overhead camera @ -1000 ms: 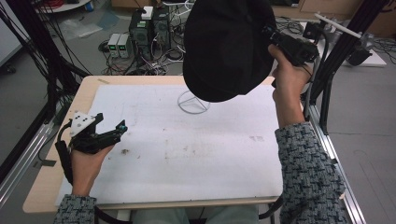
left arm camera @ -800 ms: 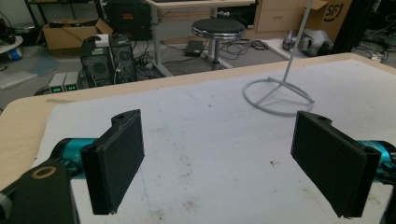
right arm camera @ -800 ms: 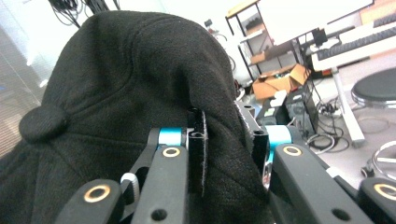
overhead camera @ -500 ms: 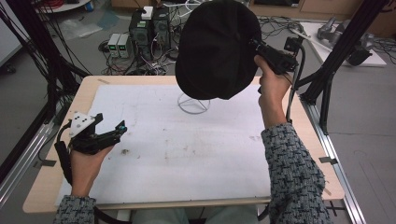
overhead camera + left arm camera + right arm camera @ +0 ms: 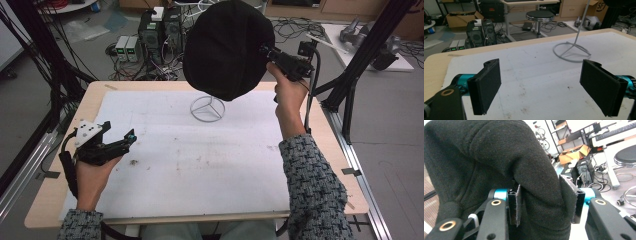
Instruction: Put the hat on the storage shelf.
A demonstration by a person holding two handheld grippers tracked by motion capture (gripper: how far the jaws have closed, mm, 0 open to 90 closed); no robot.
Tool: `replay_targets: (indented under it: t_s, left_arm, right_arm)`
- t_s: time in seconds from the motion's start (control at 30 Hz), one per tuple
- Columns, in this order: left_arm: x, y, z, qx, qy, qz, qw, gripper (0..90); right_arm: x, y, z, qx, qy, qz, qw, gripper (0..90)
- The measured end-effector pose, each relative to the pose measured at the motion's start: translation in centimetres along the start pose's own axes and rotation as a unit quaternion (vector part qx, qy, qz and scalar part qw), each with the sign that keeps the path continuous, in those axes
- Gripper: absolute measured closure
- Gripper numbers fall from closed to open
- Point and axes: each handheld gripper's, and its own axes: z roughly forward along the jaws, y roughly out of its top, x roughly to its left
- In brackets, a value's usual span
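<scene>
Raised right gripper (image 5: 265, 51) clamps black hat (image 5: 225, 50).

black hat (image 5: 227, 47) carried leftward, right gripper (image 5: 264, 49) shifted left with it

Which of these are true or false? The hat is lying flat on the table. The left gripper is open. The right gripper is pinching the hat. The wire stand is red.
1. The black hat lies flat on the table. False: the right gripper holds it up above the wire stand.
2. The left gripper is open. True.
3. The right gripper pinches the hat. True.
4. The wire stand is red. False: it is white.
</scene>
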Motion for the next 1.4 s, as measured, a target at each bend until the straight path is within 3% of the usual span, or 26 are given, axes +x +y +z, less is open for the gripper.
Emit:
replay_targets:
  t_s: [0.13, 0.27, 0.47, 0.57, 0.63, 0.73, 0.83, 1.0, 1.07, 1.13, 1.23, 1.4]
  left_arm:
    - [0.0, 0.0, 0.0, -0.001, 0.0, 0.0, 1.0, 17.3]
    - [0.0, 0.1, 0.0, -0.002, 0.001, 0.001, 1.0, 17.3]
    - [-0.1, 0.2, -0.1, -0.004, 0.002, 0.0, 1.0, 17.3]
    - [0.0, 0.2, -0.1, -0.004, 0.003, 0.002, 1.0, 17.2]
    - [0.0, 0.2, -0.1, -0.002, 0.002, 0.001, 1.0, 17.3]
    - [-0.1, 0.3, 0.1, -0.003, 0.0, 0.001, 1.0, 17.3]
    - [-0.3, 0.3, 0.1, -0.005, 0.0, 0.002, 1.0, 17.2]
    - [-0.2, 0.3, -0.1, -0.005, 0.001, 0.001, 1.0, 17.2]
    - [-0.2, 0.3, -0.2, -0.006, 0.002, 0.002, 1.0, 17.3]
    - [-0.2, 0.4, -0.3, -0.008, 0.003, 0.003, 1.0, 17.3]
    - [-0.3, 0.4, -0.4, -0.011, 0.004, 0.003, 0.9999, 17.3]
    - [-0.4, 0.3, -0.3, -0.012, 0.002, 0.005, 0.9999, 17.2]
  right_arm:
    - [-0.1, 0.0, -0.3, 0.005, 0.002, -0.005, 1.0, 46.7]
    - [-0.4, -0.1, -1.0, -0.012, 0.012, 0.0, 0.9999, 35.0]
    - [-0.7, 0.0, -2.7, -0.018, 0.0, -0.027, 0.9995, 24.1]
    - [-0.5, 0.0, -3.8, -0.022, 0.005, -0.059, 0.998, 23.1]
    - [-0.2, -0.3, -4.9, -0.033, -0.002, -0.084, 0.9959, 21.1]
    - [-0.1, -0.9, -6.2, -0.038, -0.005, -0.104, 0.9938, 18.4]
    - [-0.2, -1.5, -8.0, -0.057, -0.011, -0.13, 0.9898, 16.8]
    - [-0.3, -2.8, -10.5, -0.061, -0.027, -0.153, 0.9859, 14.5]
    - [-0.4, -3.3, -11.2, -0.057, -0.04, -0.17, 0.9829, 14.5]
    - [-0.5, -4.2, -12.1, -0.046, -0.059, -0.195, 0.9779, 14.5]
    - [-0.9, -5.6, -13.1, -0.033, -0.078, -0.213, 0.9733, 14.5]
    - [-2.2, -8.1, -14.4, -0.017, -0.106, -0.22, 0.9697, 14.4]
